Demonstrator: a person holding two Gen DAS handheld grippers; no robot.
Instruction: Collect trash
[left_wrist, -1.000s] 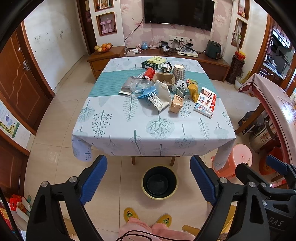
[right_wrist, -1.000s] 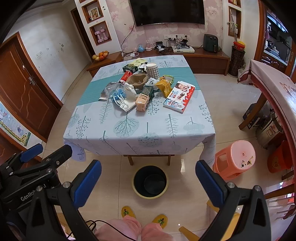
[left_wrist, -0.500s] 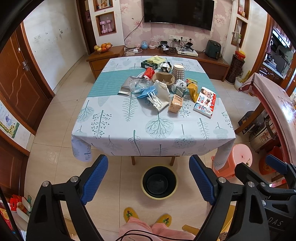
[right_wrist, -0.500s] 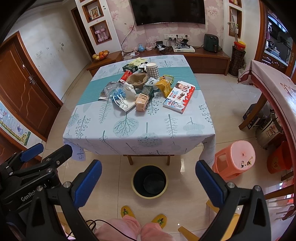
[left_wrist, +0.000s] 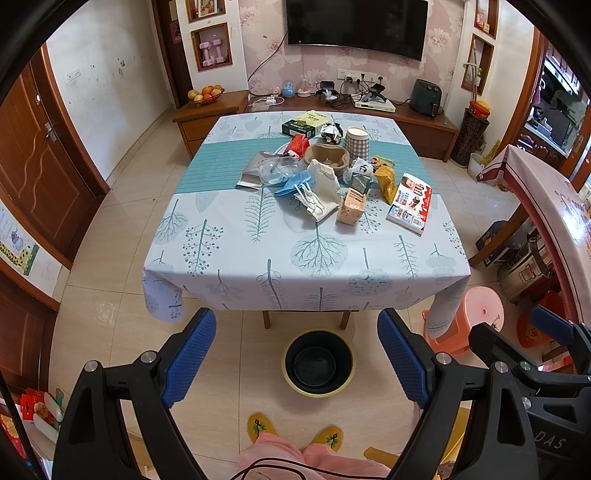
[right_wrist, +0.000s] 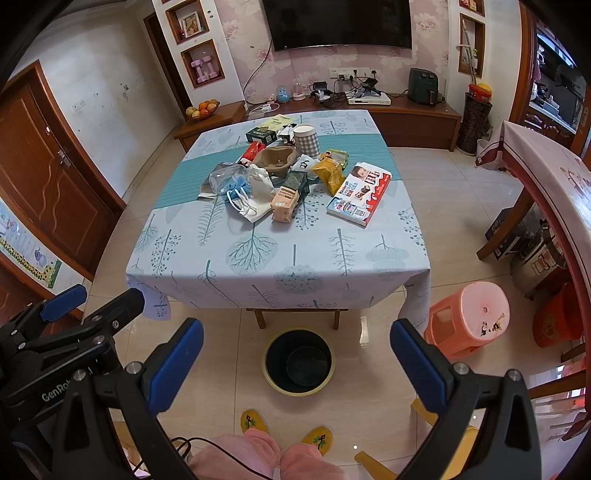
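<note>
Left wrist view looks down over a table (left_wrist: 258, 258) under a leaf-print cloth with a teal runner across its far half. On the floor at 6 o'clock of the table, just past its near edge, stands a black bin (left_wrist: 318, 362) with a yellow rim; nothing shows inside it. A pink stool (left_wrist: 476, 314) sits at the table's 4 o'clock corner.

The trash lies bunched around the table's middle, well apart from the bin. At 3 o'clock of the heap lies a flat chocolate box (left_wrist: 410, 203). At 12 o'clock are a green box (left_wrist: 306, 124) and a checked cup (left_wrist: 357, 143), with a brown pulp tray (left_wrist: 327, 158) just nearer. A white bag (left_wrist: 322, 190) lies at the middle, a clear plastic tub (left_wrist: 277, 170) at its 10 o'clock, a tan carton (left_wrist: 351, 206) and a yellow packet (left_wrist: 386, 177) to its right.

The left gripper (left_wrist: 297, 362) hangs above the floor, jaws wide apart with nothing between them. The right gripper (right_wrist: 297, 369), seen in the right wrist view, is likewise spread and bare, framing the bin. Yellow slippers (right_wrist: 255, 422) show at 6 o'clock.
</note>
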